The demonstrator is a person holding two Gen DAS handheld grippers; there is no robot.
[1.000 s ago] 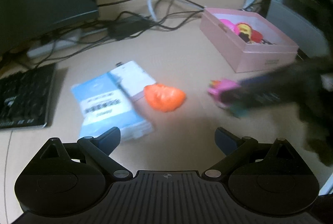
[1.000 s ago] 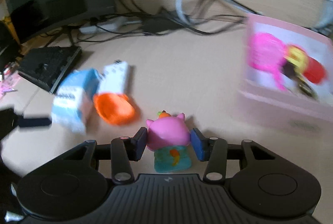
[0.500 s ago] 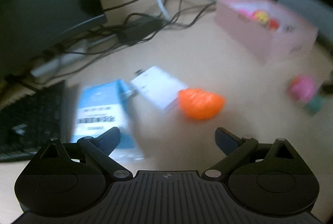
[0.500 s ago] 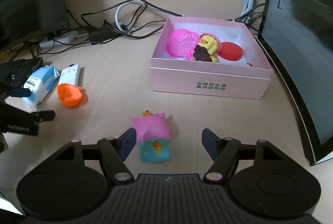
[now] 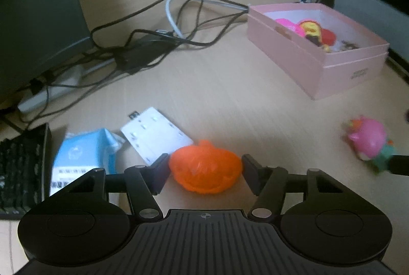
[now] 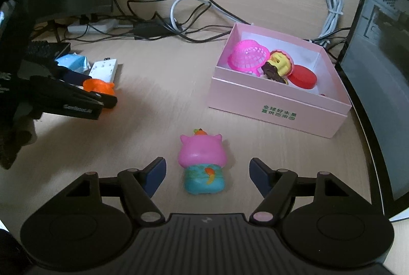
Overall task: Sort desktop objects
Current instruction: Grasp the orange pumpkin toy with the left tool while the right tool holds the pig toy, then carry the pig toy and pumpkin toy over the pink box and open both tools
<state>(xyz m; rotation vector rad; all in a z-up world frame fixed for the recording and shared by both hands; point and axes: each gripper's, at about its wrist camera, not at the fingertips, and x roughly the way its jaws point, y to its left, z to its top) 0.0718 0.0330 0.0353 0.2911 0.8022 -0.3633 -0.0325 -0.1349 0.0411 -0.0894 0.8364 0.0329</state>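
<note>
Ahead and to the right of both grippers, the pink box [image 6: 277, 106] already holds a pink net basket [image 6: 248, 57], a yellow toy and a red lid. The left gripper [image 5: 205, 170] is spread around the orange pumpkin toy [image 5: 205, 170], pads beside it but seemingly not yet squeezing. The right gripper [image 6: 207, 174] is spread, and the pink pig toy [image 6: 203, 162] lies loose between its fingers; the tissue pack [image 5: 81, 155] and white adapter [image 5: 156, 134], left of the left gripper, also look unsorted.

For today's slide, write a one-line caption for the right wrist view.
Right gripper open around the pink pig toy lying on the desk, pink box of toys beyond.
</note>
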